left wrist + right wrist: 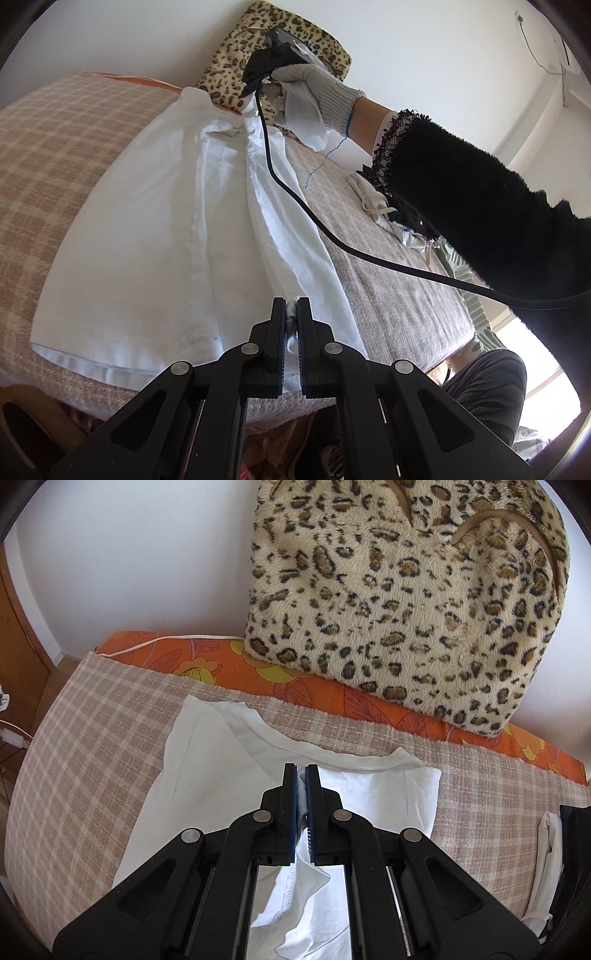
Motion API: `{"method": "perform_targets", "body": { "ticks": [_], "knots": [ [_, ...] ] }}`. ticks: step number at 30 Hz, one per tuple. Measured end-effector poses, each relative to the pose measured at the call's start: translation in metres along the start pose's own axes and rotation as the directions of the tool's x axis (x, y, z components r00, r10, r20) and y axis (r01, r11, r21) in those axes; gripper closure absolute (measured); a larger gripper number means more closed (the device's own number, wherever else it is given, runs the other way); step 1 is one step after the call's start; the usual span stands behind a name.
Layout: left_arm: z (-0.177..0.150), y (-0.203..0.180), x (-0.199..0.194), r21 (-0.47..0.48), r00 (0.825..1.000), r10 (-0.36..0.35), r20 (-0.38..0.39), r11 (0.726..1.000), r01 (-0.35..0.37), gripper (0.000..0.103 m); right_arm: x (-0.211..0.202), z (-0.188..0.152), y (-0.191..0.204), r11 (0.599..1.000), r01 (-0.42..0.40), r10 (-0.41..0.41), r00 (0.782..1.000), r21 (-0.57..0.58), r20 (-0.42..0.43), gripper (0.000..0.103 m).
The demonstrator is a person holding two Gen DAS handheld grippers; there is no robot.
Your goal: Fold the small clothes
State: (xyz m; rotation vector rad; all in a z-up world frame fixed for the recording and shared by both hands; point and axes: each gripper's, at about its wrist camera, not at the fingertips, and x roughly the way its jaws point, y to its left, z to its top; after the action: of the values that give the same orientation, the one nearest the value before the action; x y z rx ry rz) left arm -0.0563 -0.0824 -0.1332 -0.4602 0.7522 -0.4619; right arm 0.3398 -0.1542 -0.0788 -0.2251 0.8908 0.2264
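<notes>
Left wrist view showed the left tongs [291,325] closed tight on a bunched edge of a white garment [155,236], the cloth squeezed between the blue pads and trailing out below them. That garment lay spread across a bed covered with a pink-and-cream checked blanket [48,147], and one long fold of it rose off the blanket as a taut ridge running from the left tongs up to the right tongs [255,88] farther along the bed. A hand in a white knit glove [314,96], with a fuzzy black sleeve [480,221] behind it, carried the right tongs, and a black cable [295,199] hung from that tool across the cloth. Near the sleeve a small heap of other clothes [376,206] rested on the blanket. From the right wrist view, the right tongs [301,794] were likewise pinched shut on white fabric, which spilled down between the arms of the tool. Beyond the tips the white garment [207,782] lay flat on the checked blanket [92,731], its curved neckline [332,757] turned toward an orange flowered sheet [229,661]. A leopard-print plush cushion [406,602] stood on that sheet against the white wall [129,554].
</notes>
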Motion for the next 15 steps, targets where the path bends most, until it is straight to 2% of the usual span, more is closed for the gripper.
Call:
{"method": "perform_targets", "body": {
  "ticks": [15],
  "knots": [
    [-0.004,0.0,-0.001,0.016,1.0,0.02,-0.007,1.0,-0.02,0.099,0.022,0.0,0.009,1.0,0.0,0.0,1.0,0.01,-0.024,0.098]
  ]
}}
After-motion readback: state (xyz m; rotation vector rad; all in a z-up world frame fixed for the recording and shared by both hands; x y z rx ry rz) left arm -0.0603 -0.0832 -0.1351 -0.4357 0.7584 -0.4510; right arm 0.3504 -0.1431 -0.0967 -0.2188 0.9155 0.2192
